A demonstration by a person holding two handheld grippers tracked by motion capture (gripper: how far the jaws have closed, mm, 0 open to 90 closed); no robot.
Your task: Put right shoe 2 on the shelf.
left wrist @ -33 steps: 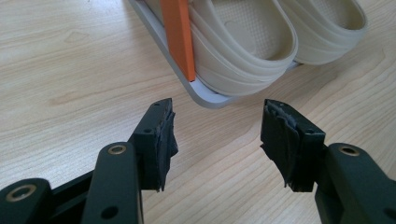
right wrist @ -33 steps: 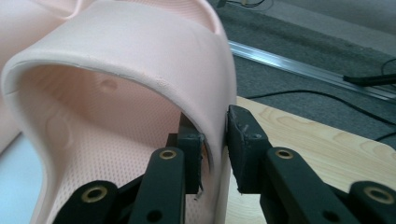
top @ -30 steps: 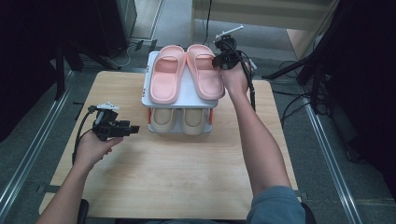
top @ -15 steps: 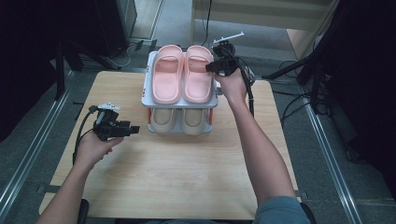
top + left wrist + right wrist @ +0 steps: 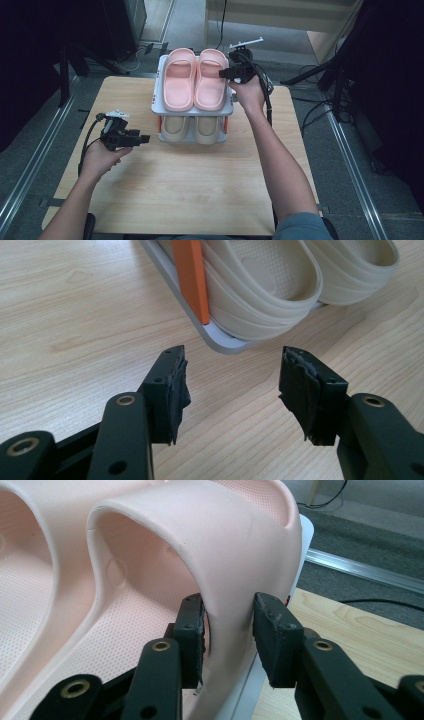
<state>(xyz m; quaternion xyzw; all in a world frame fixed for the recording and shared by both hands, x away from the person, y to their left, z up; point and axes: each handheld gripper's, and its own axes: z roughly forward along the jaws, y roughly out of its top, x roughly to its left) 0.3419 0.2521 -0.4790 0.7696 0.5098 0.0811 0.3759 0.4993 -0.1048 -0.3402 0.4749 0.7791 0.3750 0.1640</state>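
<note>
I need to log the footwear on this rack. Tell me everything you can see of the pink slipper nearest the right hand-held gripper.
The right pink slipper is a one-piece slide of soft, foam-like material with a broad arched strap and a dotted footbed. It lies flat, sole down, on the rack's grey top shelf, beside its twin. The right hand-held gripper has its jaws either side of the strap's outer wall; they have just been opening, and the right pad looks slightly apart from it.
</note>
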